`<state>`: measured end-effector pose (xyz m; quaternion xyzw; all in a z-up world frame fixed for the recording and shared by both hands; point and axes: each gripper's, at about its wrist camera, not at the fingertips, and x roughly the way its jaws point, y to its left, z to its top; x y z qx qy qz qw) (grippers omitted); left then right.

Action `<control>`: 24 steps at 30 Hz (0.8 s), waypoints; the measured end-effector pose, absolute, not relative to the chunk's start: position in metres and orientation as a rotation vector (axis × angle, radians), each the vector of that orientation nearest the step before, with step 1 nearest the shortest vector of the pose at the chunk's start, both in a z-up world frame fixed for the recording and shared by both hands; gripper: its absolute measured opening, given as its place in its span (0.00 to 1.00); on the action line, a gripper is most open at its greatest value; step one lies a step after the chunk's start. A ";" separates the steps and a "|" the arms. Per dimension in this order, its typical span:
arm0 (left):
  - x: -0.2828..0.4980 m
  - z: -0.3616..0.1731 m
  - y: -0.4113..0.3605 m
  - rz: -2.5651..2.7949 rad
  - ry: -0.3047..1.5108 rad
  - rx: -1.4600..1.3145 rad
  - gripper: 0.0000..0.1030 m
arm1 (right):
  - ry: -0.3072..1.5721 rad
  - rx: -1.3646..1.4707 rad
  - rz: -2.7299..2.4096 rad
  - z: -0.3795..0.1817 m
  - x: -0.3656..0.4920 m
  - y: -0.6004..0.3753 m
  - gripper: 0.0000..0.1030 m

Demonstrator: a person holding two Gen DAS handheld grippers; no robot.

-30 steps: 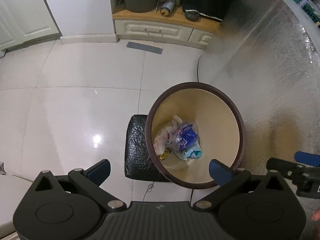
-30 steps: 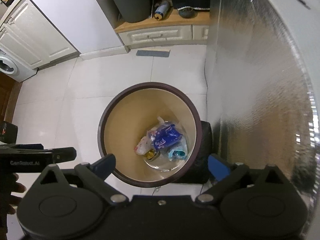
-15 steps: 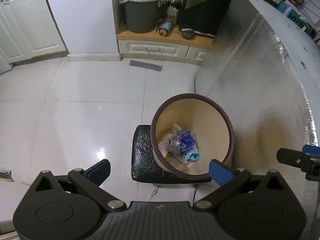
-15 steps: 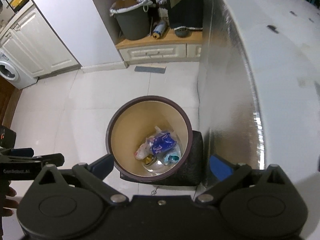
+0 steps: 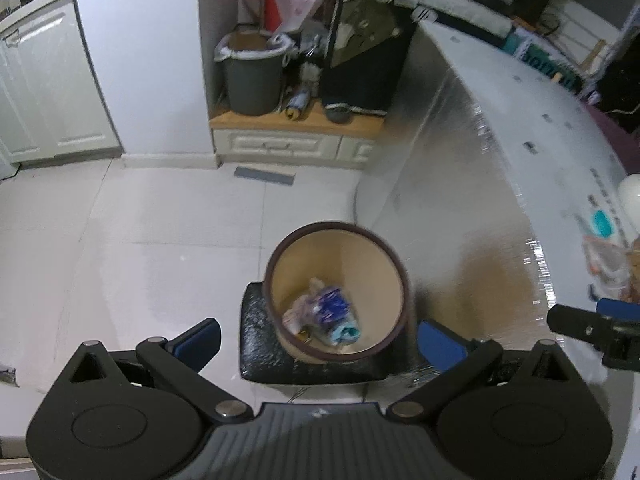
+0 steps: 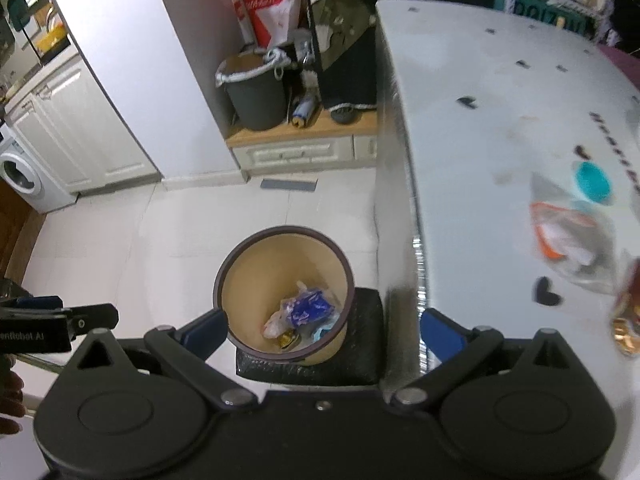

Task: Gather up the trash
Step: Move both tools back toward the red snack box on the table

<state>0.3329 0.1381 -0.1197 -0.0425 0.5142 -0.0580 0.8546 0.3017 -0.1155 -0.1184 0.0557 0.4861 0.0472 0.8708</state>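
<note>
A round bin [image 5: 394, 264] with a dark rim and beige inside stands on the floor on a black mat [image 5: 260, 344]; it also shows in the right wrist view [image 6: 256, 280]. Wrappers [image 5: 326, 308] lie at its bottom, also in the right wrist view [image 6: 304, 310]. My left gripper [image 5: 318, 338] is open and empty high above the bin. My right gripper [image 6: 322, 328] is open and empty above the bin too. On the table, a clear plastic wrapper [image 6: 568, 236], a teal cap [image 6: 594, 182] and a brown item [image 6: 626, 320] lie at the right.
A silver-sided table [image 6: 480, 120] stands right of the bin. A grey bucket [image 5: 252, 76] and clutter sit on a low wooden cabinet [image 5: 292, 136] at the back. White cabinets [image 6: 72, 128] and a washing machine [image 6: 20, 172] stand at the left. White tiled floor [image 5: 140, 232] surrounds the bin.
Both grippers have risen away from the bin, which looks smaller now. The table top with its trash has come into view at the right. Both stay open.
</note>
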 end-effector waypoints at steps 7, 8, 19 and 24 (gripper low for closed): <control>0.299 -0.094 0.094 -0.165 1.013 -0.089 1.00 | 0.937 0.123 0.070 -0.087 0.261 -0.154 1.00; 0.294 -0.090 0.086 -0.173 1.003 -0.089 1.00 | 0.926 0.124 0.063 -0.083 0.254 -0.160 1.00; 0.255 -0.064 -0.011 -0.284 0.904 -0.084 1.00 | 0.839 0.137 -0.034 -0.059 0.194 -0.251 1.00; 0.246 -0.060 -0.057 -0.334 0.876 -0.080 1.00 | 0.825 0.158 -0.095 -0.059 0.177 -0.297 1.00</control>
